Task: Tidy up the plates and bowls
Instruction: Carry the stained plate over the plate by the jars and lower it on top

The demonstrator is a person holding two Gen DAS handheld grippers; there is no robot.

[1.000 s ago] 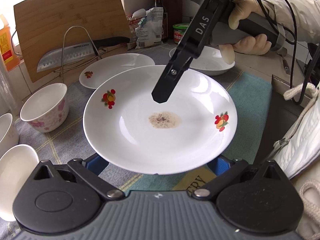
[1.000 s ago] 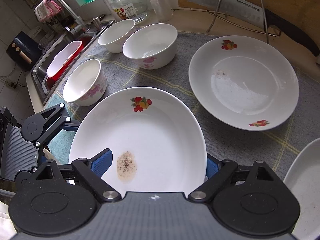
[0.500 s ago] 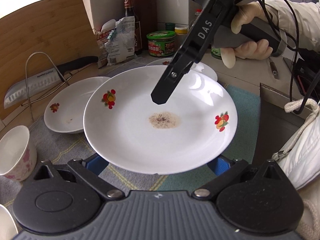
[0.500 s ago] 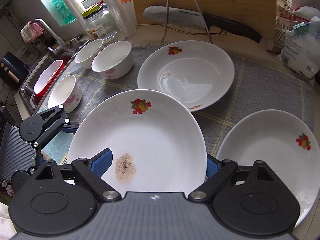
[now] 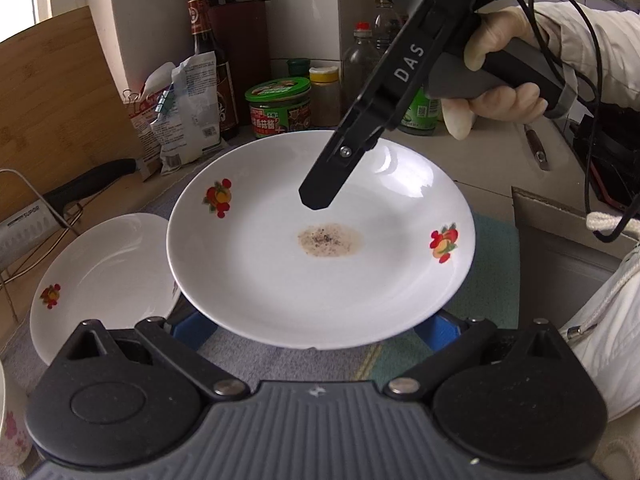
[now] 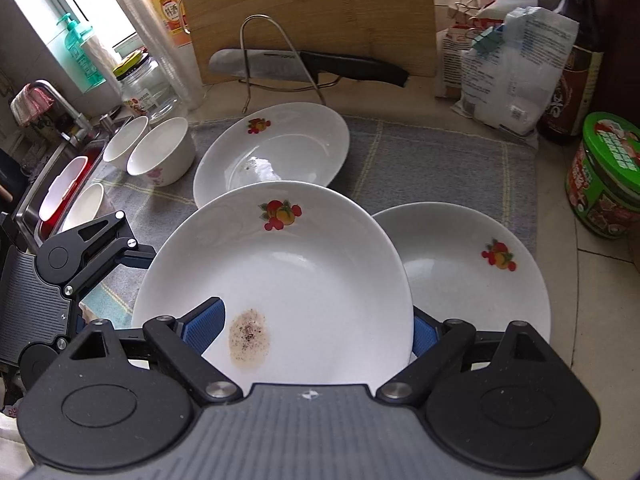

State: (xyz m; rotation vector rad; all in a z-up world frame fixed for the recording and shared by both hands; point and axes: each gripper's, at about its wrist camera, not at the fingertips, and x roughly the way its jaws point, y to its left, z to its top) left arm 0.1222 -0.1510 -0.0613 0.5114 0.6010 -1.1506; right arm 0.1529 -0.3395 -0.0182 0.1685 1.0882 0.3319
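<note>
A white plate (image 5: 320, 272) with fruit prints and a brown crumb stain hangs in the air, carried by both grippers. My right gripper (image 6: 316, 328) grips its near rim, with one pad on top of the plate and the other beneath it; in the left wrist view its upper finger (image 5: 320, 188) lies over the plate. My left gripper (image 5: 316, 320) stands wide, both blue pads under the plate's edge; in the right wrist view the left gripper (image 6: 132, 256) reaches under the left rim. A second plate (image 6: 480, 272) lies on the mat just right of and below the held one. A third plate (image 6: 272, 148) lies behind it.
Three bowls (image 6: 160, 156) stand at the mat's left end beside the sink (image 6: 60, 184). A knife (image 6: 312, 66) rests on a wire stand against a wooden board (image 6: 312, 12). Bags (image 6: 512, 80), bottles and a green jar (image 6: 604, 176) line the back right. A gloved hand (image 5: 500, 92) holds the right gripper.
Both grippers have carried the plate to the right across the mat. The bowls slid away to the left, and the right-hand plate came into view beside the held one.
</note>
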